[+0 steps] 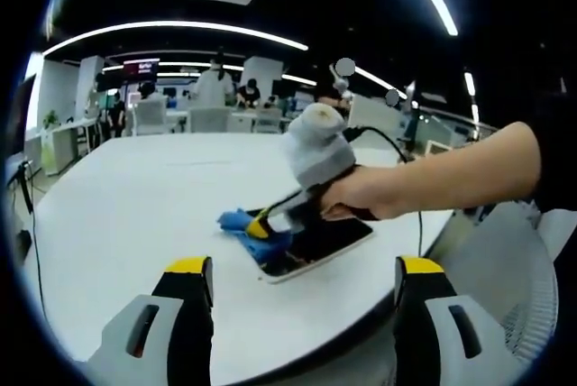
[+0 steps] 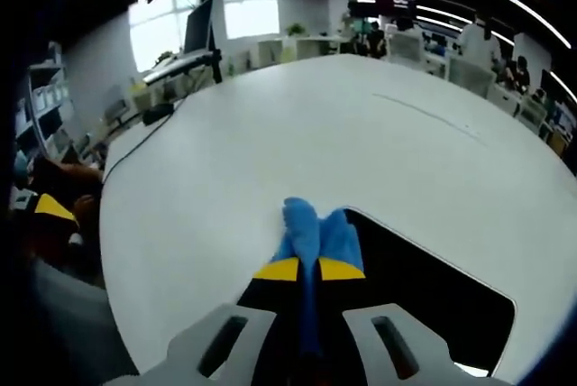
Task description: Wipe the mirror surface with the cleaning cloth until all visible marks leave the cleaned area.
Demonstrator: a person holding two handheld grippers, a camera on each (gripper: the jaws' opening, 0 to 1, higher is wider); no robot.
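Note:
A flat rectangular mirror [image 1: 325, 243] with a white rim lies on the white table near its front edge. A blue cleaning cloth [image 1: 238, 223] rests on the mirror's far left end. My right gripper [image 1: 261, 226], held by a person's hand, comes in from the right and is shut on that cloth. In the right gripper view the blue cloth [image 2: 314, 228] sticks out between the yellow-tipped jaws of my right gripper [image 2: 309, 269], pressed at the edge of the dark mirror [image 2: 424, 291]. My left gripper [image 1: 305, 271] hovers open in front of the table, well short of the mirror.
The big white table [image 1: 135, 197] stretches far behind and to the left of the mirror. A cable [image 1: 410, 179] trails from the right gripper. Desks, chairs and several people stand at the back of the office. A monitor [image 2: 200, 25] stands on a desk beyond the table.

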